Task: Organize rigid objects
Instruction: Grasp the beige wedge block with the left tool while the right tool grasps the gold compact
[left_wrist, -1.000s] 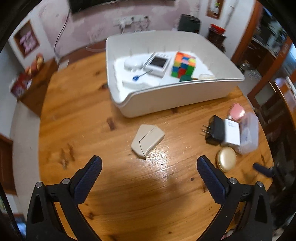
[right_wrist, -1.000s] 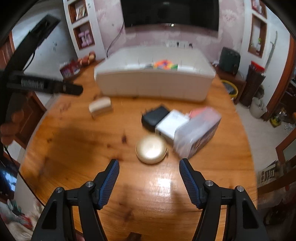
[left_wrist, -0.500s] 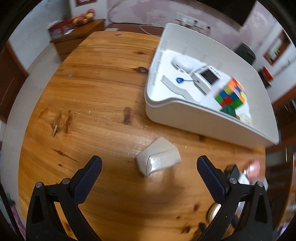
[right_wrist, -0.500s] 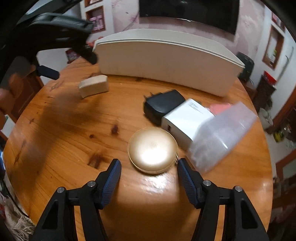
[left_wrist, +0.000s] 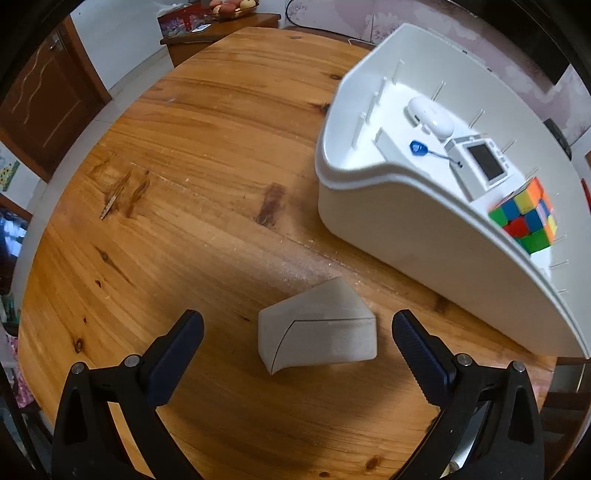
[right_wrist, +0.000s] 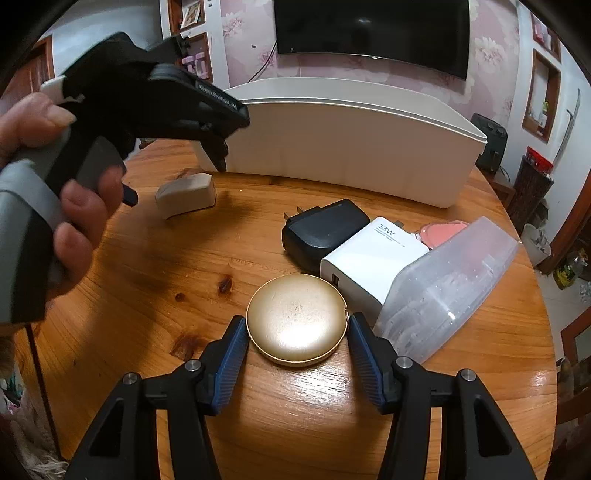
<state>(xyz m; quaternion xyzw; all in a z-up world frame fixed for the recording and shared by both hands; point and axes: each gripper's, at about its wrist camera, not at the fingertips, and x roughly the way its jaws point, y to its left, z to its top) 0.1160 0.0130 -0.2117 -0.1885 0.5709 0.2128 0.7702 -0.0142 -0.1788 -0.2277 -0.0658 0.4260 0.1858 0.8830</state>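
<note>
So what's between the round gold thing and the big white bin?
In the right wrist view, the black charger and white charger lie between the round gold case and the white bin.

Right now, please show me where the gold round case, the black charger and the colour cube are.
gold round case (right_wrist: 297, 319): right wrist view, middle of its lid.
black charger (right_wrist: 325, 227): right wrist view, top face of its body.
colour cube (left_wrist: 526, 218): left wrist view, its front face.

Left wrist view: steep downward, close over round wooden table (left_wrist: 192, 155). Right wrist view: shallower, low, facing wall television (right_wrist: 373, 33). Shared: white bin (left_wrist: 424, 251), beige case (left_wrist: 317, 328).
</note>
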